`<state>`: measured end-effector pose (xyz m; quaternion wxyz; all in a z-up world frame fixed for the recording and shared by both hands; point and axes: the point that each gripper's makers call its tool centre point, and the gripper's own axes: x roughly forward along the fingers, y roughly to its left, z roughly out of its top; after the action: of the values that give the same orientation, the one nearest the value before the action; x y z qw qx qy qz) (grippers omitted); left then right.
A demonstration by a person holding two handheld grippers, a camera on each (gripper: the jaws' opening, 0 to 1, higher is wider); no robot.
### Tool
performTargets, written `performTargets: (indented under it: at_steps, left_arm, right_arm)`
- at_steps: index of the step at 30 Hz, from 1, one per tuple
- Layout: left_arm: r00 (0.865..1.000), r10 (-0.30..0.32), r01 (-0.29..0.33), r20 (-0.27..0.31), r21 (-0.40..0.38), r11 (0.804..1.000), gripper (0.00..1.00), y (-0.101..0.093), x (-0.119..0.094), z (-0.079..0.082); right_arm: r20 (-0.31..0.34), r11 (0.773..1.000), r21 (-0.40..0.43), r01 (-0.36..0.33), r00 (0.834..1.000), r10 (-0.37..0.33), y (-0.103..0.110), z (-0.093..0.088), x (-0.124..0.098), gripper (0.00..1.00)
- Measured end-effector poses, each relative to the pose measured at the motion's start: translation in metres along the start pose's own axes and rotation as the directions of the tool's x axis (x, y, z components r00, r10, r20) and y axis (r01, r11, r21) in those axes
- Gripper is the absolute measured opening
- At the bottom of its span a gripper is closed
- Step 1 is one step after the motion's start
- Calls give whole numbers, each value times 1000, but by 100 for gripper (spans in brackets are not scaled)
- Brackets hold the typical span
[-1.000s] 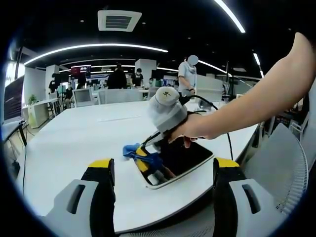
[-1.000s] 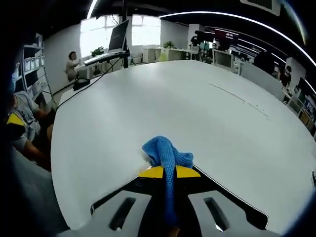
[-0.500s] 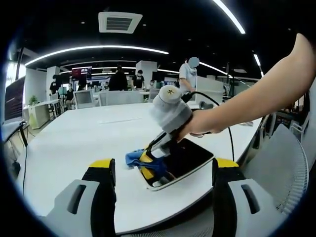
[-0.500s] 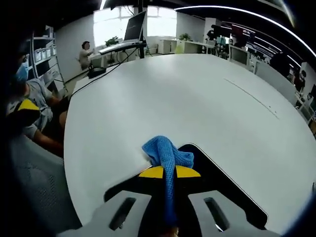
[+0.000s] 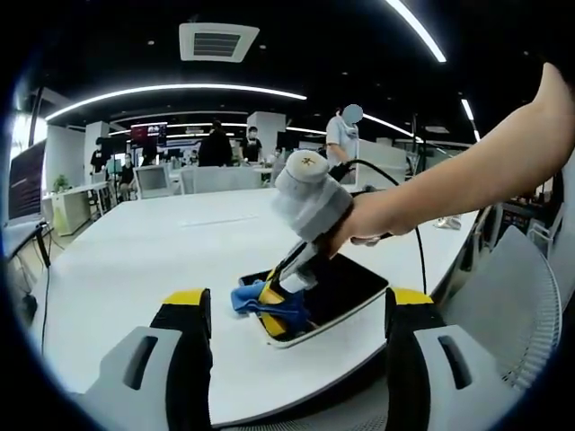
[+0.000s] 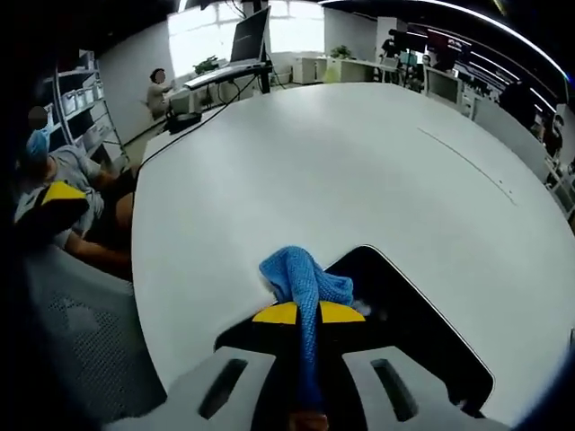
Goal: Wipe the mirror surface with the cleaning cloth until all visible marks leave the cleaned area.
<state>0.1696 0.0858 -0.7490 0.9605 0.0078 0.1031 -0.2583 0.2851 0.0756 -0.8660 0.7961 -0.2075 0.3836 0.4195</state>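
Left gripper view from the table edge, right gripper view close above; shared mirror [image 5: 334, 285].

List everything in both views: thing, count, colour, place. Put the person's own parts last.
mirror: one, dark glass with a pale rim, flat on the table near its edge
cloth: one, blue, clamped in the right gripper, its bunched end at the mirror's edge
table: one, large, white, under the mirror
monitor: one, dark, on a far desk by the window
ceiling vent: one, white, overhead
mesh chair: one, grey, beside the table edge
people in the background: several, standing or seated far off
arm: one, bare, reaching in to hold the right gripper
left gripper: one, grey with yellow tips, jaws apart, holding nothing
right gripper: one, grey with yellow tips, shut on the cloth
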Motion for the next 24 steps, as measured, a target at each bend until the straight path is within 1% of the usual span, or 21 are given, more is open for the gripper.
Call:
performTargets:
  at_steps: [5, 8, 10, 17, 24]
  left_arm:
    - [1000, 1, -1, -5, -1, 1000, 78, 0, 0, -1]
    - [1000, 6, -6, -9, 0, 1000, 78, 1, 0, -1]
    - [1000, 9, -9, -10, 1, 1000, 78, 1, 0, -2]
    - [1000, 7, -7, -15, 1, 1000, 78, 1, 0, -2]
    - [1000, 7, -7, -16, 0, 1000, 78, 1, 0, -2]
  right_arm:
    - [-37, 1000, -30, -1, 999, -1, -2, 1, 2, 0]
    - [-73, 996, -93, -7, 997, 0, 0, 0, 1, 0]
    - [-83, 995, -102, -8, 997, -1, 0, 0, 1, 0]
    - [-93, 994, -107, -16, 996, 6, -1, -1, 0, 0]
    - [-85, 992, -121, -19, 996, 8, -5, -2, 0, 0]
